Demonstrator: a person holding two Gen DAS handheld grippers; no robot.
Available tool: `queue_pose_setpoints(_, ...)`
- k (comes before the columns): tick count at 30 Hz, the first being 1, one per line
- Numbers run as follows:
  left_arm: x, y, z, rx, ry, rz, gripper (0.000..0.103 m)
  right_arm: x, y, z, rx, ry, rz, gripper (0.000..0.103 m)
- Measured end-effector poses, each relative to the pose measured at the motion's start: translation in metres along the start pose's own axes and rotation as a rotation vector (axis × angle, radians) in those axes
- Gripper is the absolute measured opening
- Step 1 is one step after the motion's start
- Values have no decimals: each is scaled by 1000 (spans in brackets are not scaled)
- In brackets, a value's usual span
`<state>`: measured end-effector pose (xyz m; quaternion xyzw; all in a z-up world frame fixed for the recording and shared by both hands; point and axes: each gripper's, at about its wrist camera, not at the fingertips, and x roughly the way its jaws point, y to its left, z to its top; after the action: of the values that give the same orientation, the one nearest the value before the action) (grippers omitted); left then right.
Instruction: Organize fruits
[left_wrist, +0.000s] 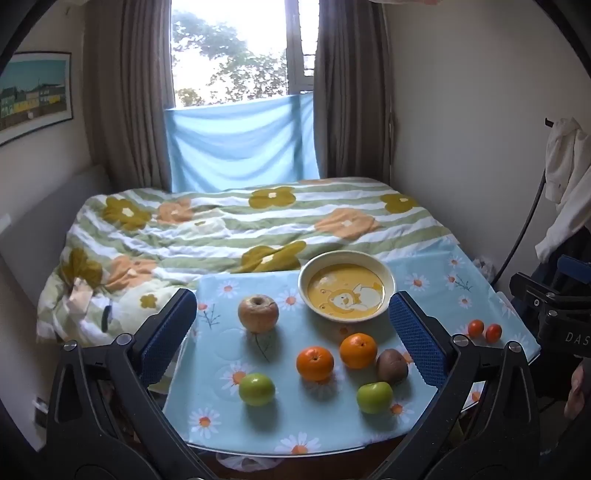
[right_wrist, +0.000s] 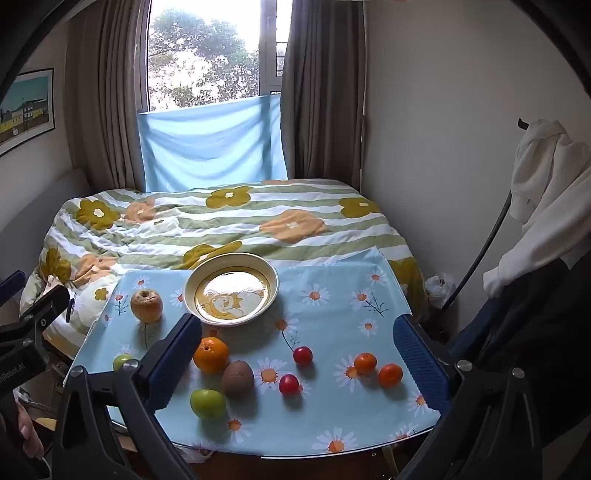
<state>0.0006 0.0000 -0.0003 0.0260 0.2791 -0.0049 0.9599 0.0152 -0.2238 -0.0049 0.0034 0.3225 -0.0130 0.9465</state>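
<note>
Left wrist view: left gripper (left_wrist: 293, 328) spread wide, empty, above round cream bowl with yellow bear print (left_wrist: 388, 275), wrinkled tan apple (left_wrist: 258, 313), two oranges. Right wrist view: right gripper (right_wrist: 297, 360) likewise wide, empty, over brown kiwi (right_wrist: 238, 378) and red cherry tomatoes on daisy-print blue tablecloth (right_wrist: 332, 280).

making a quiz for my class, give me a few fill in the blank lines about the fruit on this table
1. The bowl holds ____ fruit.
2. The brown kiwi lies between an orange and a ____ apple.
3. The two small red fruits lie on the ____.
4. The fingers of both grippers stand ____.

Missing words: no; green; tablecloth; open
</note>
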Motion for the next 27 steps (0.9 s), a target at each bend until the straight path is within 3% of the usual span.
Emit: queue_pose_setpoints(27,-8,-7,0,10,-34,17,103,-3,-3,-1,-3,-11,1,103)
